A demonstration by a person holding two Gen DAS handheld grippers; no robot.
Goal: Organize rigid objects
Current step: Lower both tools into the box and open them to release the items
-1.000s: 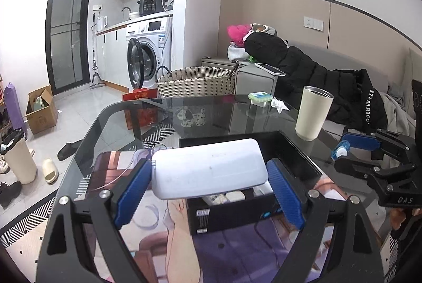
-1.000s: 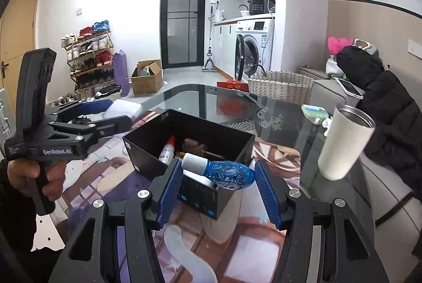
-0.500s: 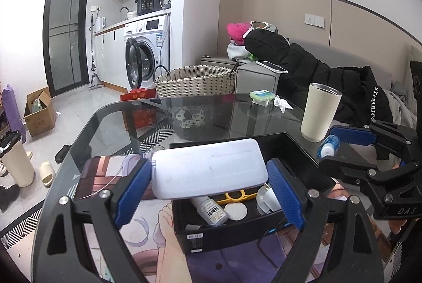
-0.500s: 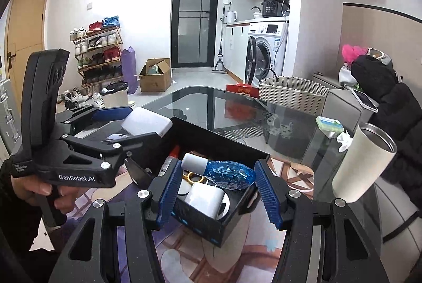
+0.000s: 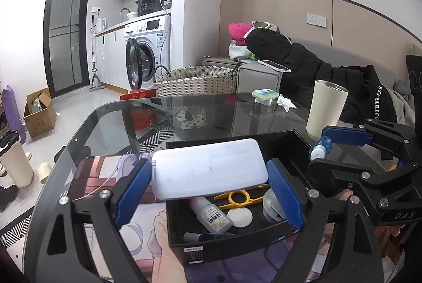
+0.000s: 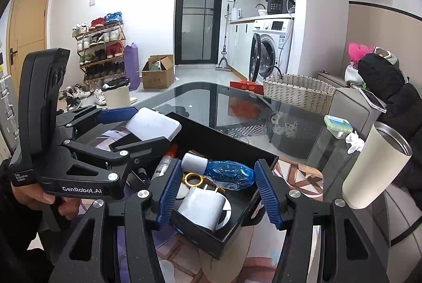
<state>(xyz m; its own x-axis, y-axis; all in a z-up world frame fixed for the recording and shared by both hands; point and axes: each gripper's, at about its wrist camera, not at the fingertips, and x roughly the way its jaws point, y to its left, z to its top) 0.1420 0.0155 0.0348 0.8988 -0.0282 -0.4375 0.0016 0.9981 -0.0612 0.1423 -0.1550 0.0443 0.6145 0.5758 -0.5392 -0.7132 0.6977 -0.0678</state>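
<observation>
My left gripper [image 5: 208, 185] is shut on a flat white rounded case [image 5: 209, 168] and holds it over the near left side of the black box [image 5: 226, 248]. It also shows in the right wrist view [image 6: 153, 123]. My right gripper [image 6: 219, 185] is shut on a small blue bottle with a white cap [image 6: 224, 171], held over the black box [image 6: 229, 235]. The bottle shows in the left wrist view too [image 5: 320, 148]. Inside the box lie a white dropper bottle [image 5: 211, 214], a yellow tool [image 5: 240, 196], a white charger [image 6: 201, 209] and a round white pad [image 5: 240, 217].
The box stands on a printed mat [image 5: 100, 172] on a glass table [image 5: 158, 122]. A cream tumbler [image 5: 327, 109] stands at the right, with a green-lidded case [image 5: 265, 94] and a tissue behind it. A wicker basket [image 5: 195, 81] and sofa lie beyond.
Both grippers have risen and moved in over the black box with their objects. The box's inside now shows more fully in both views.
</observation>
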